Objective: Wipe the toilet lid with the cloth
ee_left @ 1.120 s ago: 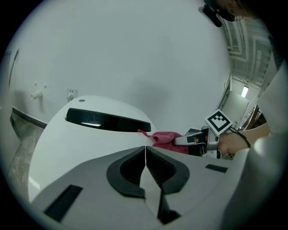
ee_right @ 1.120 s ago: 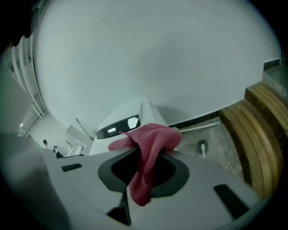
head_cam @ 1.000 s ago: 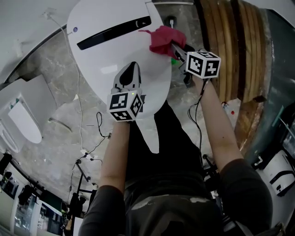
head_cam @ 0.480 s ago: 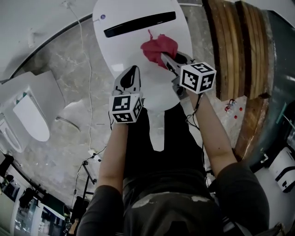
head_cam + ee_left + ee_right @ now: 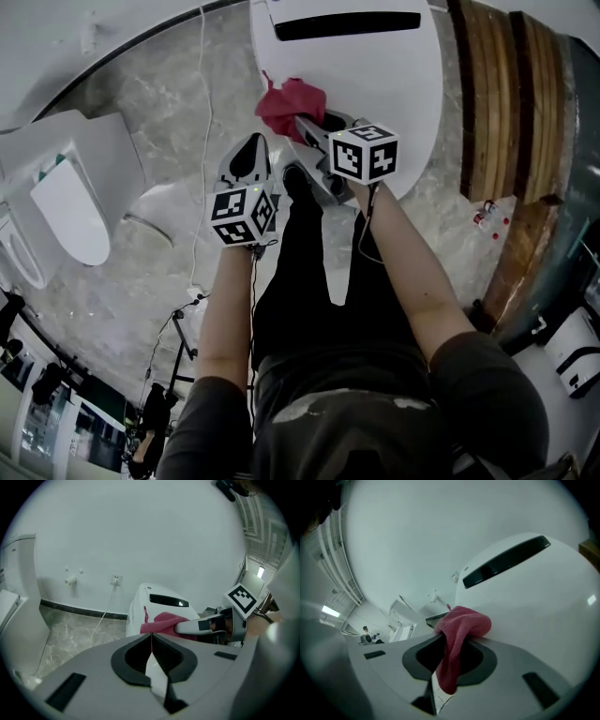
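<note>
Presently we record the right gripper (image 5: 307, 125) with jaws clenched on the red cloth (image 5: 289, 103) at the nine o'clock edge of the toilet lid (image 5: 394, 103), while the left gripper (image 5: 253, 145), jaws closed and empty, hangs beside the lid at seven o'clock.

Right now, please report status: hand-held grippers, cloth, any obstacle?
Right hand-held gripper shut on red cloth, at left edge of toilet lid. Left hand-held gripper shut, empty, beside lid. No obstacle seen on lid.

The right gripper (image 5: 304, 124) pinches the red cloth (image 5: 289, 101) at the white toilet lid (image 5: 394, 103) edge — the left gripper (image 5: 250, 152) alongside, over marble floor (image 5: 159, 103).
</note>
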{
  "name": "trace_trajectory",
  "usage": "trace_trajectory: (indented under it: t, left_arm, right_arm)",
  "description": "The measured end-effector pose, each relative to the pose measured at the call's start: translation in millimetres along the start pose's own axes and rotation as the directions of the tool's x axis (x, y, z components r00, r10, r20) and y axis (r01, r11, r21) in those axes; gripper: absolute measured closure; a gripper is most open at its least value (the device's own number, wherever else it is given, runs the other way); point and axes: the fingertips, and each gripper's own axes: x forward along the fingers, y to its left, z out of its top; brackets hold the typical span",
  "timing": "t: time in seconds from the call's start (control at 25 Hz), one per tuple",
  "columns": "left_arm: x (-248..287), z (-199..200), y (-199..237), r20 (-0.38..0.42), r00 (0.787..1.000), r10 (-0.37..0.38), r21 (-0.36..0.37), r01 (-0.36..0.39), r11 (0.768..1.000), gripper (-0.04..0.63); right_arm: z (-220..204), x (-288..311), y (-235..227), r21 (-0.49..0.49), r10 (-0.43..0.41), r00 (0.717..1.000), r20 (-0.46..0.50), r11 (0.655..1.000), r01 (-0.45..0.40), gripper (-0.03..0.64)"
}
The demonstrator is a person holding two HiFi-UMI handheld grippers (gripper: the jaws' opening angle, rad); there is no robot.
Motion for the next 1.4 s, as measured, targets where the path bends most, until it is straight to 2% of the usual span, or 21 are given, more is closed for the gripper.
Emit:
trace_trajectory:
  t: [0.16,0.32,0.64,1.0,1.2,1.4]
  left_arm:
    - [-1,-17,-5,-0.025,1.000,-0.010,-0.018,0.010,1.000,0.583]
    - [14,-22,-39,-0.031,0.999,-0.045,-0.001,0.045,0.999,0.583]
    - [56,-23,-141,-0.030,0.994,-0.106,0.043,0.107,0.993,0.583]
    - [103,-50,-271,-0.056,0.977,-0.206,0.048,0.208,0.977,0.583]
    - [104,-63,-292,-0.075,0.966,-0.248,0.048,0.252,0.967,0.583]
    - [76,-65,-259,-0.077,0.969,-0.233,0.067,0.238,0.969,0.583]
  right_arm:
    - [-8,-15,-29,0.007,-0.054,0.998,-0.009,0.999,0.054,0.551]
    - [-2,-48,-66,0.018,-0.088,0.996,0.017,0.996,0.088,0.551]
    - [13,-143,-157,0.079,-0.165,0.983,0.076,0.984,0.159,0.551]
    - [11,-238,-257,0.099,-0.231,0.970,0.082,0.970,0.223,0.552]
    - [7,-248,-257,0.106,-0.232,0.967,0.106,0.970,0.221,0.551]
    - [-1,-239,-209,0.086,-0.198,0.970,0.138,0.978,0.188,0.551]
